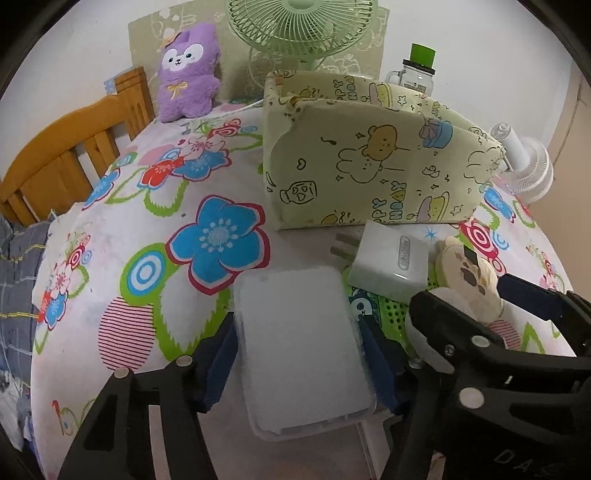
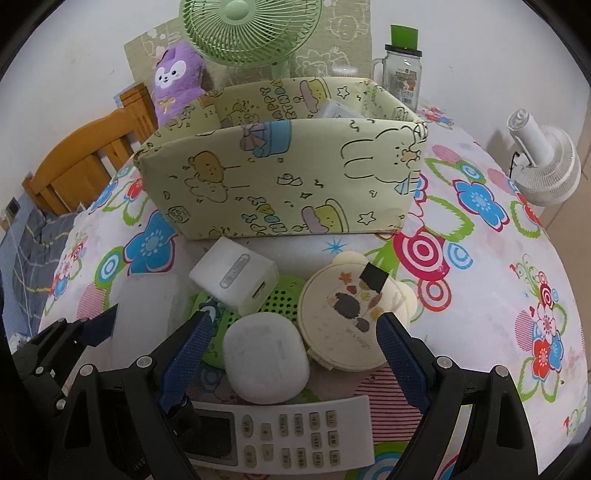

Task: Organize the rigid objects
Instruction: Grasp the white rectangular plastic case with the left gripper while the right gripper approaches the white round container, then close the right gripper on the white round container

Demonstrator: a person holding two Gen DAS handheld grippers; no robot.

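Your left gripper point(image 1: 299, 354) tilts steeply down at the desk point(image 1: 155, 229), its jaws straddling the translucent white box point(image 1: 303, 347). Your right gripper point(image 2: 295, 354) tilts down likewise, over the cluster of small things.

Nearest your right jaws lies the white remote point(image 2: 291, 435), just under and between them. Ahead of it, between the blue pads point(image 2: 188, 354), sit the white rounded case point(image 2: 266, 360) and the cream round case point(image 2: 343, 317), resting on a green perforated mat point(image 2: 277, 299). Beyond them lies the white charger point(image 2: 236, 278), and farther still stands the yellow cartoon storage box point(image 2: 280, 184), a white item showing inside. A green fan point(image 2: 251, 26) and glass jar point(image 2: 402, 74) stand behind.

Your left jaws sit about half closed, pads at the box's sides; whether they press it, I cannot tell. Your right jaws stand wide, gripping nothing.
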